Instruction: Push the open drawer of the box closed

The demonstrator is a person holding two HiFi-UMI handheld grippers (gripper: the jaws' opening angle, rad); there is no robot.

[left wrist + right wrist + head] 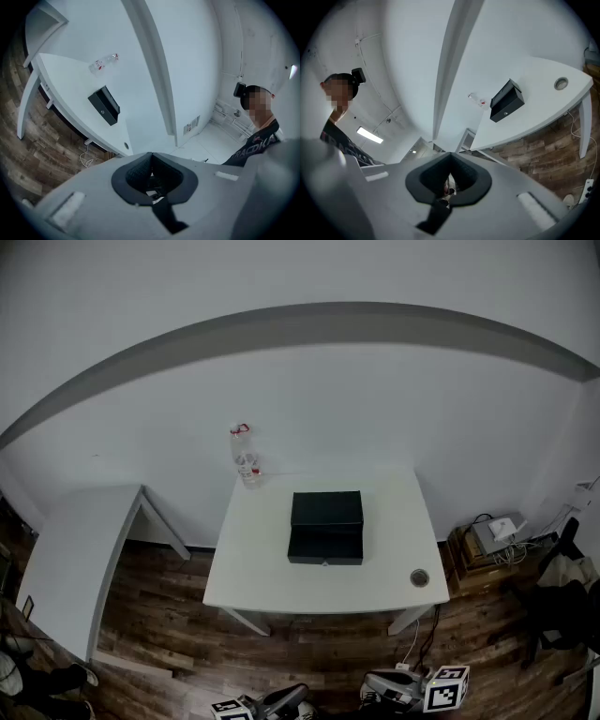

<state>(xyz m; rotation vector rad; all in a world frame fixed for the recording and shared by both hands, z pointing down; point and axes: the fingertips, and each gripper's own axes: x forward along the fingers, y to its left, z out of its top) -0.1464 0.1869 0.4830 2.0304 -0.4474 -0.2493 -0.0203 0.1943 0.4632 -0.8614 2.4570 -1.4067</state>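
The task had not yet begun: the black box [326, 509] sat on the surface [262, 568] with its drawer [324, 547] standing open towards the person, while the left hand-held gripper [150, 157] and right hand-held gripper [449, 157], jaws together and empty, hung well apart from it.

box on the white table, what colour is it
The box is black, clearest in the head view.

Wall [300, 409]: white with a grey band, far ahead of left gripper [151, 155] and right gripper [449, 155].
Floor [309, 652]: dark wood planks.
Table [262, 568]: white, ahead of both.
Side table [75, 549]: white, off left gripper's left.
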